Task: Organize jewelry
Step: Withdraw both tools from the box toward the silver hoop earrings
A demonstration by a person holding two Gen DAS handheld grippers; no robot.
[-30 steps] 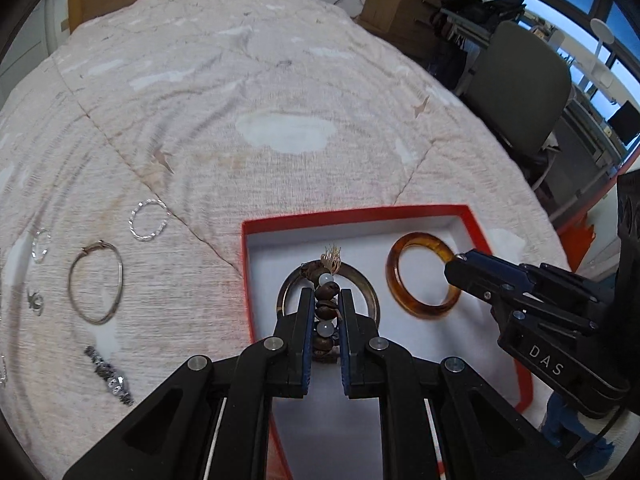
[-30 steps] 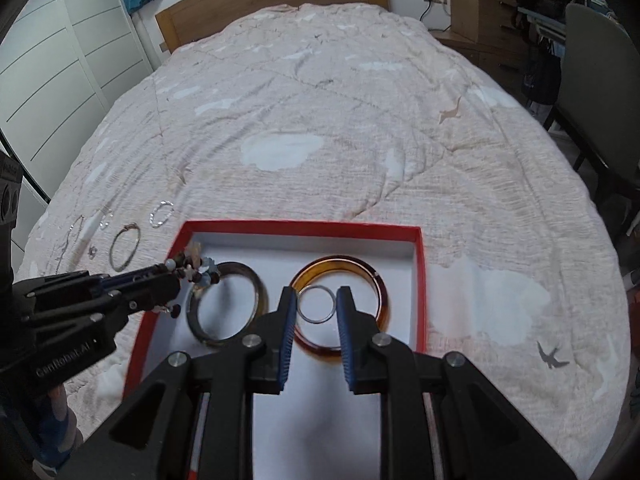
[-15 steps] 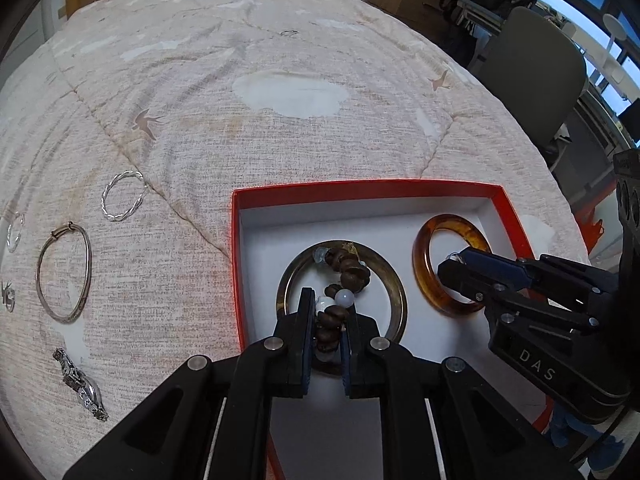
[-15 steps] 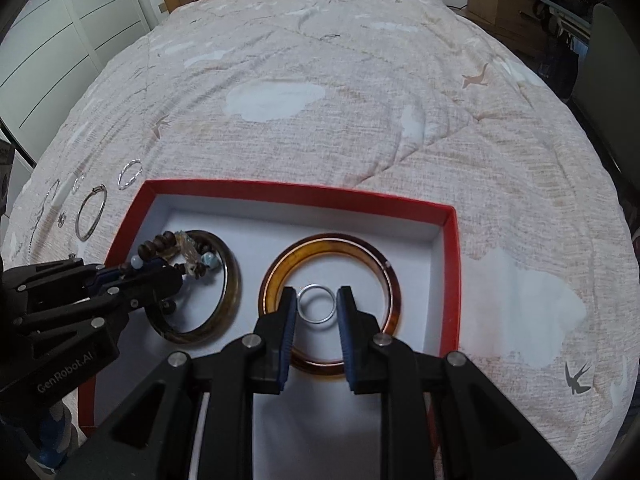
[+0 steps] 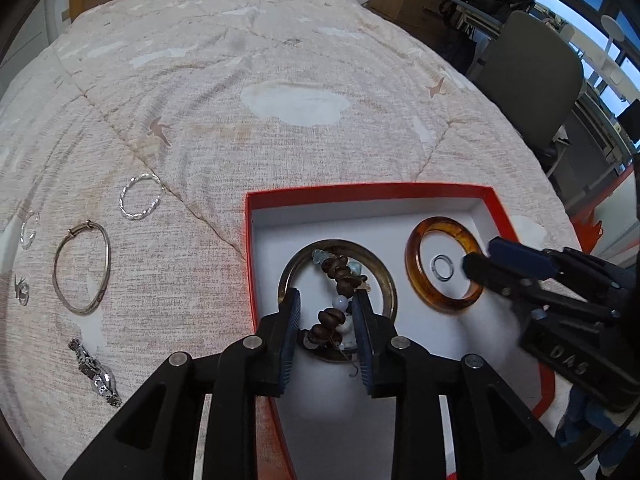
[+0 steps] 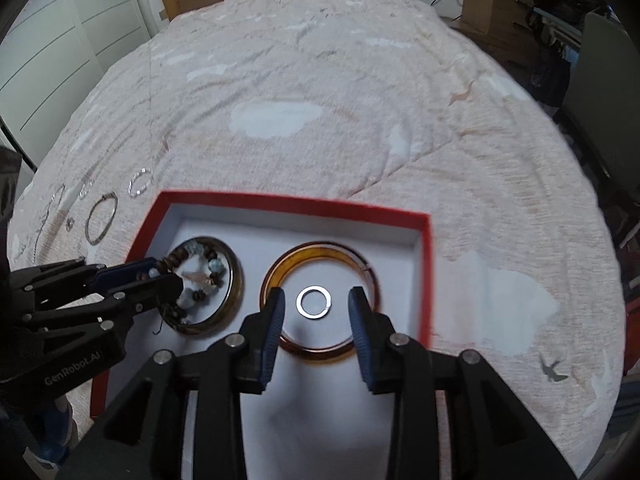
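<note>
Left wrist view: the left claw (image 5: 326,312) points steeply down into a red-rimmed cardboard box (image 5: 360,192) with a white floor, lying on a quilted, cloud-printed bed cover (image 5: 240,128). Its jaws are opening, and the beaded bracelet (image 5: 340,300), rough brown beads with a few pale glassy ones, lies loose between them, strung away from the claw across a dark smooth bangle (image 5: 384,280); its near end is hidden behind the fingers. To the claw's right an amber resin bangle (image 5: 416,280) lies flat with a small silver ring (image 5: 442,268) inside. Left of the claw, on the cover, lie a twisted silver hoop (image 5: 141,196), a thin wire bangle (image 5: 82,268) and a chain piece (image 5: 96,372); smaller bits at the edge are too warped to name.

Right wrist view: the right claw (image 6: 316,312) has its jaws opening, the silver ring flat between them and untouched, within the amber bangle, whose near arc the fingers cover. Left of it, the left claw's tips sit over the beads. The picture is slightly blurred.
</note>
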